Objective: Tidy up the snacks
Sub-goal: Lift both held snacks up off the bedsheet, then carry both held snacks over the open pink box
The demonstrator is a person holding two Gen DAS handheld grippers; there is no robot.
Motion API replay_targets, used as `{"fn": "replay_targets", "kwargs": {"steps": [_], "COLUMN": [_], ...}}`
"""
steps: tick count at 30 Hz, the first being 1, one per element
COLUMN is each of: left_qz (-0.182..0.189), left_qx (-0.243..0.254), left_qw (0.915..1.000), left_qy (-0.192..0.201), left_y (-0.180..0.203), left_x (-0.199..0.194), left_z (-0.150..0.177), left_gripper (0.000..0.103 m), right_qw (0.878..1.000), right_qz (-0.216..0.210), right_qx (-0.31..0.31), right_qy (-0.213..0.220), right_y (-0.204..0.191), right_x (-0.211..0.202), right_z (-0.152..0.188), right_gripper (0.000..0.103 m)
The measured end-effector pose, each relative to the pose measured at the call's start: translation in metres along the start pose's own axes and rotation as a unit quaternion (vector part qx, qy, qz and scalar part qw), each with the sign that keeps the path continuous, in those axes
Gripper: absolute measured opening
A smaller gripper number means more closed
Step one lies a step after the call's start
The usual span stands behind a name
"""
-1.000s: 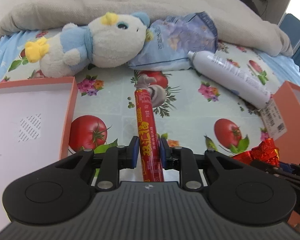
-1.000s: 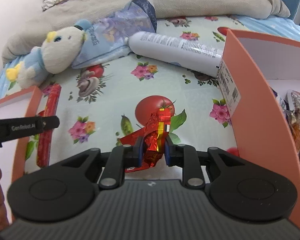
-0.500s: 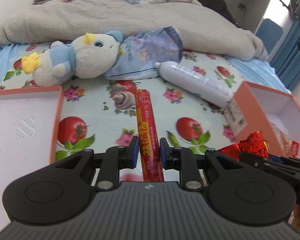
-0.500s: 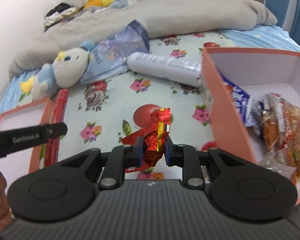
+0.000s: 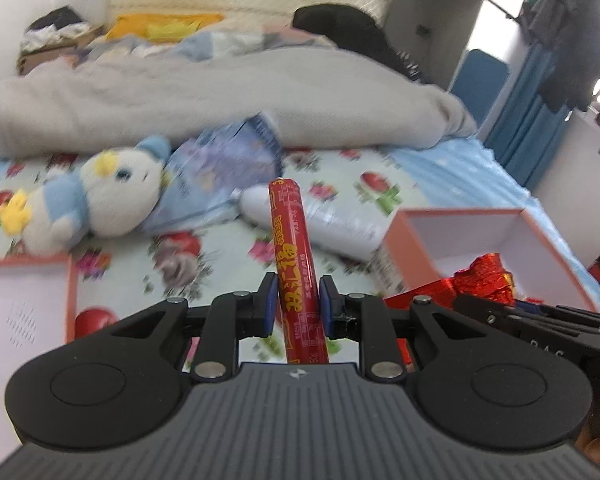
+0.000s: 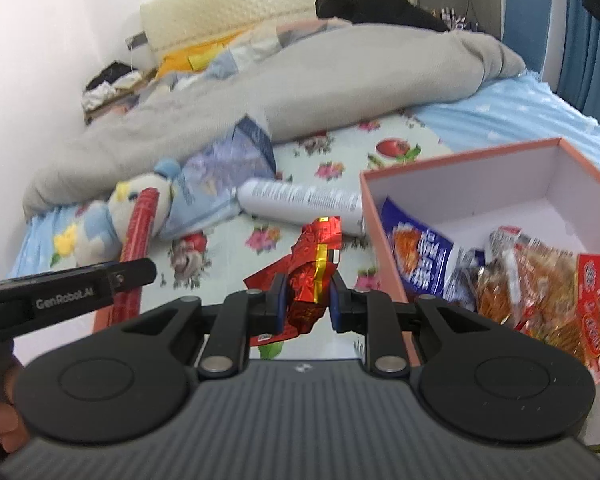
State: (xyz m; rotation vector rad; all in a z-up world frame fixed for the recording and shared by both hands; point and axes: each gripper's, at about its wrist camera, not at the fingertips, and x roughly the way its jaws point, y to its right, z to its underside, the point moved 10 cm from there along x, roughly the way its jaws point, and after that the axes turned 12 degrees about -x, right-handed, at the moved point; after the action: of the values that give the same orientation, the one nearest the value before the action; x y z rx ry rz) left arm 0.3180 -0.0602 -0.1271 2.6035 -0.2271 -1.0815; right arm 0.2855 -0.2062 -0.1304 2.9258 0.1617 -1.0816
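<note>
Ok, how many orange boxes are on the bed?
2. One box sits at the right, open, with snack packets inside. The other box lies at the left edge, shallow like a lid, only partly in view. Anything behind the blanket is hidden.

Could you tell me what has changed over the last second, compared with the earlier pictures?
Both grippers have lifted away from the bed: the left gripper carries the red sausage stick up, the right gripper the red foil snack, and more of the room and the orange box now shows. Nothing was grasped or released; both grips are unchanged. The plush toy, white bottle and blue bag stayed put.
</note>
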Motion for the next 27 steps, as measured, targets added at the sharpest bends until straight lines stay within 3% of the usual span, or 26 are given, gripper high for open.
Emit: {"fn": "replay_targets", "kwargs": {"steps": [16, 27], "left_qz": [0.083, 0.124], "left_qx": [0.036, 0.061], "left_qw": [0.9948, 0.9898], "left_qy": [0.046, 0.034], "left_y": [0.108, 0.179], "left_x": [-0.030, -0.017], "left_z": [-0.063, -0.063], "left_gripper": [0.025, 0.025], "right_qw": [0.996, 0.993], "right_qz": [0.041, 0.072], "right_qx": [0.008, 0.028], "right_qy": [0.083, 0.092], "right_y": [0.058, 0.109], "right_x": [-0.052, -0.063], "right_z": [-0.062, -0.066], "right_gripper": [0.024, 0.024]}}
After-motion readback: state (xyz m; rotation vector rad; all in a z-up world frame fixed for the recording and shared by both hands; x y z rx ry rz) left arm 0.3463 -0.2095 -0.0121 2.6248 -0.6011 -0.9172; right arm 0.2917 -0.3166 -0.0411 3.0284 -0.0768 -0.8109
